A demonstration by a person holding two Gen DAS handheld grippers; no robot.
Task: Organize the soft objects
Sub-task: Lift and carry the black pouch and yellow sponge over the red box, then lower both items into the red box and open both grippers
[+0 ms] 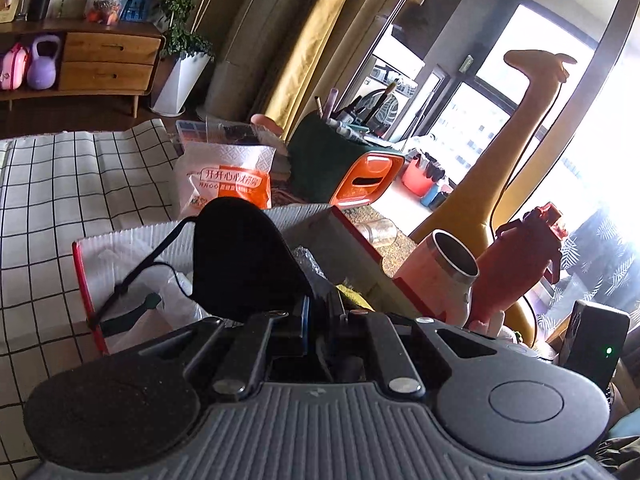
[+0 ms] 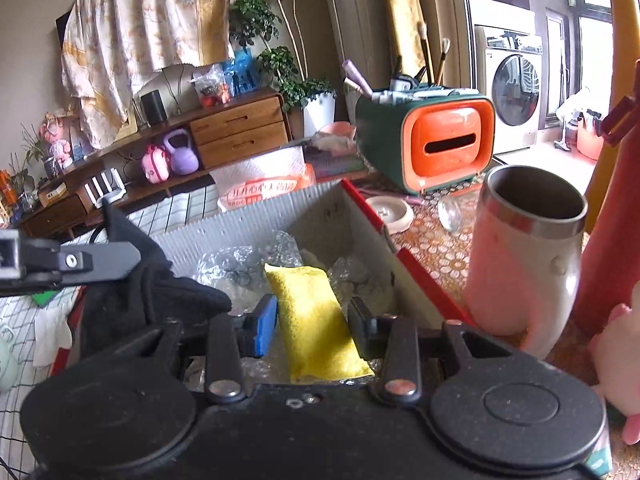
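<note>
The left tongs (image 1: 320,304) are closed tight on the lower edge of a black soft cloth face mask (image 1: 244,256), which hangs above the grey corrugated box with red edges (image 1: 86,280). The mask looks very light and limp, so it folds under its own weight; I judge that a pinch on the cloth body, as now, is safer than one on the thin elastic ear loop (image 1: 160,248), which trails down to the left into the box. Its long axis runs from the tongs up and away, a little to the left. Further right, the right tongs (image 2: 312,320) are open wide around a yellow fluffy cloth pad (image 2: 312,312) that lies inside the same box on crumpled clear plastic wrap (image 2: 240,260); whether the pads touch it I cannot tell. This pad seems soft and squeezable, not slippery, and the middle of its sides is a good place to take it. It points away from the camera, slightly left. A pink steel-rimmed cup (image 2: 528,248) stands on the table just right of the box.
</note>
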